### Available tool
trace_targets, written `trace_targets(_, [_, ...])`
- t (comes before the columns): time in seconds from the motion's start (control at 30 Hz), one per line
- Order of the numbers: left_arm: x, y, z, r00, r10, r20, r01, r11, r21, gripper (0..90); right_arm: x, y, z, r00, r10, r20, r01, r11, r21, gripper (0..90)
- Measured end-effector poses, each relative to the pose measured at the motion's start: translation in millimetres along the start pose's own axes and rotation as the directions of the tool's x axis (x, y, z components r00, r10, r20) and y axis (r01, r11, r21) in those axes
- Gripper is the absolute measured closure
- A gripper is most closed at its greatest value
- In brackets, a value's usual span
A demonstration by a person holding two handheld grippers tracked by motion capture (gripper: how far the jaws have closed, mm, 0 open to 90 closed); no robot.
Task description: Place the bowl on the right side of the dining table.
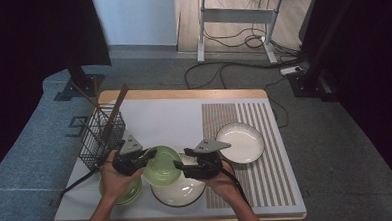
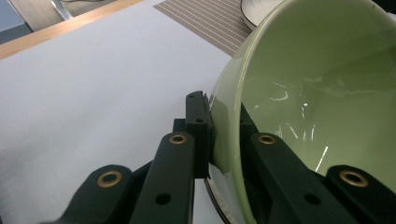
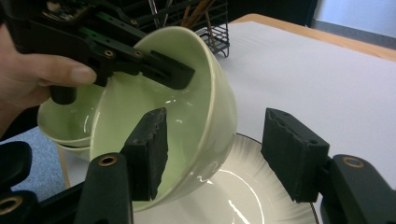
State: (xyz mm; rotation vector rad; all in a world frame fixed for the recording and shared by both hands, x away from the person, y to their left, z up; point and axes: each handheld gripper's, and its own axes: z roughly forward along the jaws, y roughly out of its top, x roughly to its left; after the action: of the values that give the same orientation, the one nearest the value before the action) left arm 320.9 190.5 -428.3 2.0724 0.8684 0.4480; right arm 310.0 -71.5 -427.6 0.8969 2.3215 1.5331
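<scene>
Your left hand-held gripper pinches the green bowl by its rim, tilting it; your right hand-held gripper, spread, straddles the opposite wall to take it.

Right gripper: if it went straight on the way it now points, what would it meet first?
Probably the tilted green bowl: the right gripper has open jaws straddling the bowl's near rim, over the white plate. Depth is hard to judge.

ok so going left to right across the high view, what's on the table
wire basket → stacked green bowls → left tongs → tilted green bowl → right tongs → white plate on the striped mat
</scene>
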Motion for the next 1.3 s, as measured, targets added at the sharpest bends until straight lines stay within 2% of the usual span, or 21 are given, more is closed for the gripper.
trace_targets(0.43, [-4.4, 0.2, 2.6, 1.0, 0.008, 0.003, -0.008, 1.0, 0.004, 83.5, -1.3, -2.3, 5.5, 0.9995, 0.0, 0.032, -0.001, 1.0, 0.014, 44.1])
trace_targets(0.93, [-6.6, 0.6, 2.9, 1.0, 0.001, 0.009, -0.001, 1.0, -0.002, 83.5, -1.2, -4.7, 12.0, 0.9989, 0.004, 0.046, -0.006, 0.999, 0.038, 45.7])
trace_targets(1.17, [-9.4, 1.5, 2.4, 1.0, 0.003, 0.007, -0.003, 1.0, -0.007, 83.5, -0.8, -6.2, 17.2, 0.9983, 0.005, 0.058, -0.009, 0.998, 0.067, 51.8])
trace_targets(1.3, [-12.2, 1.2, 4.4, 1.0, 0.005, 0.001, -0.005, 1.0, -0.002, 83.3, 1.2, -6.4, 20.4, 0.9988, 0.005, 0.048, -0.009, 0.996, 0.084, 62.2])
